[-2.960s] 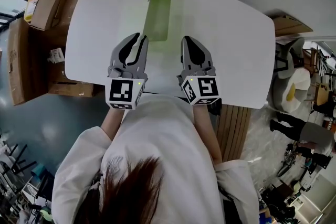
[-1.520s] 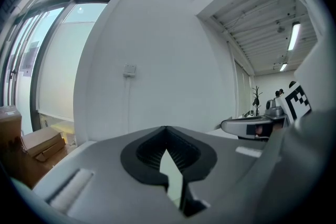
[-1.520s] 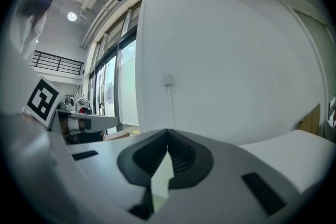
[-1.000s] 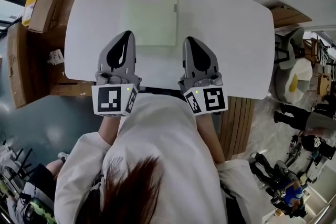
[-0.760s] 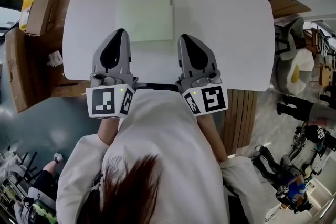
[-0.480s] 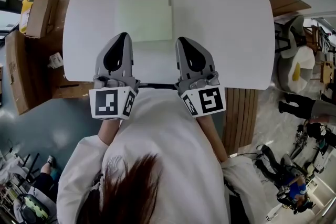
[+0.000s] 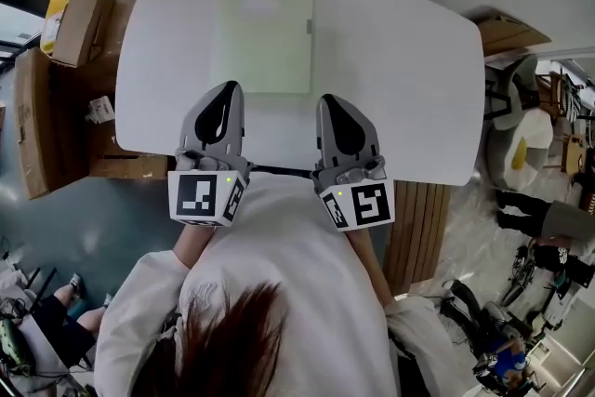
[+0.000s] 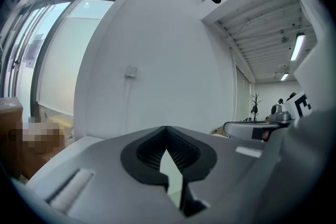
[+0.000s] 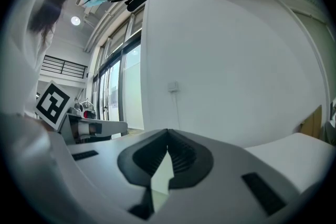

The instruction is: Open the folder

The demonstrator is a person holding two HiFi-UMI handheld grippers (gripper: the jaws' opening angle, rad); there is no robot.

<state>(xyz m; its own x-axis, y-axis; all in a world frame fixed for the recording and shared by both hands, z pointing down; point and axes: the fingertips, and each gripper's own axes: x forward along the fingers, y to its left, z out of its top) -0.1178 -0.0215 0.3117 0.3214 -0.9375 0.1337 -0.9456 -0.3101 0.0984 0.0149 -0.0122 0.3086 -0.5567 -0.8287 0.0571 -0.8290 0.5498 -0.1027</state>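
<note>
- Folder (image 7: 265, 37): a thin, flat, pale green rectangle lying square on the far middle of the table (image 7: 400, 79), well apart from both grippers. Only one panel shows, so it is judged closed, with the opening not yet done.
- Tab (image 7: 309, 26): a small dark mark on the folder's right edge. It probably marks the free edge where a cover would be lifted, but it is too small to tell.
- Table: smooth, matte white, with rounded corners. Its bare top gives a cover room to swing flat.
- Left gripper (image 7: 225, 92): clenched and empty. In the left gripper view its tips (image 8: 167, 129) meet in a point, and the ribbed black pads enclose only a small open hollow.
- Right gripper (image 7: 335, 101): likewise clenched on nothing, with tips (image 9: 168, 134) touching in the right gripper view.
- Pose: both grippers sit side by side over the near table edge, close to the person's body and pointing towards the folder. This reads as a rest position, not a working one.
- Gripper build: grey moulded shells, dark grooved pads and a marker cube at each rear.
- Boxes (image 7: 79, 9): brown cardboard stacked beside the table's left end, clear of the work.
</note>
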